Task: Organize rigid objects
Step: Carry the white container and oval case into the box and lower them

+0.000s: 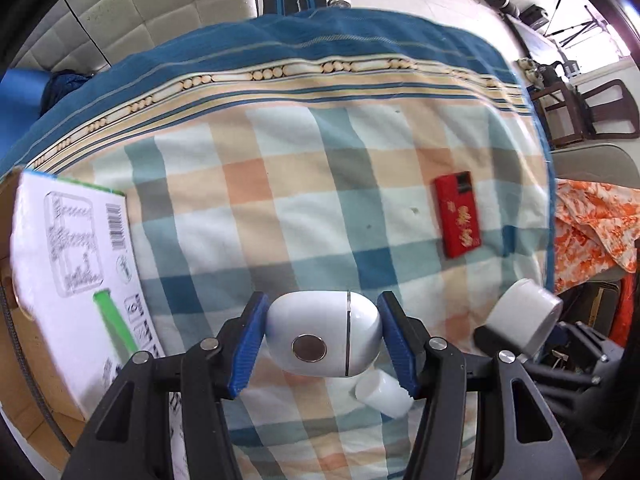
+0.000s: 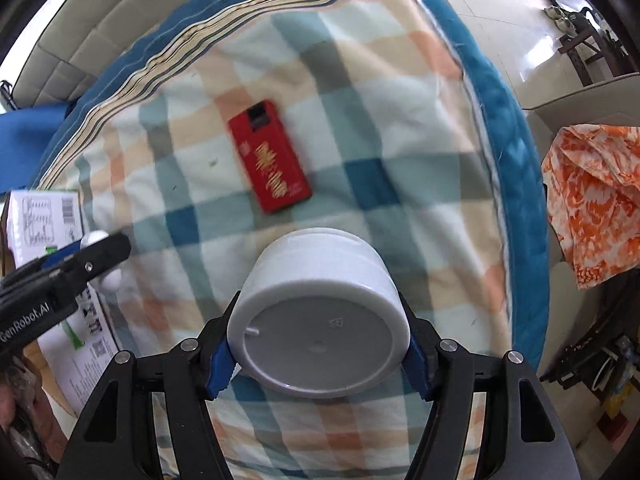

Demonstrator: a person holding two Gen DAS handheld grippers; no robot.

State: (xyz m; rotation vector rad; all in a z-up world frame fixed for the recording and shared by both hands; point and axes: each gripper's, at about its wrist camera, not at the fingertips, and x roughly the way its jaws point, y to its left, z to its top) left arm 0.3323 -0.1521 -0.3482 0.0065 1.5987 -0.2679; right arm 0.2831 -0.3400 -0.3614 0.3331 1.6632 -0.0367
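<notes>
My left gripper point(image 1: 323, 338) is shut on a white rounded case point(image 1: 323, 334) with a round metal disc on its side, held above the checked blanket point(image 1: 280, 208). My right gripper point(image 2: 318, 354) is shut on a white round jar point(image 2: 320, 320), base toward the camera; the jar also shows in the left wrist view point(image 1: 524, 318). A red flat box point(image 1: 457, 216) lies on the blanket at the right, and shows in the right wrist view point(image 2: 270, 162). A small white cylinder point(image 1: 383, 394) lies on the blanket under the left gripper.
A cardboard box with a white printed flap point(image 1: 68, 264) stands at the left edge of the blanket, also in the right wrist view point(image 2: 44, 224). An orange patterned cloth point(image 2: 592, 196) hangs over a chair at the right. The blanket's right edge point(image 2: 516, 152) drops to the floor.
</notes>
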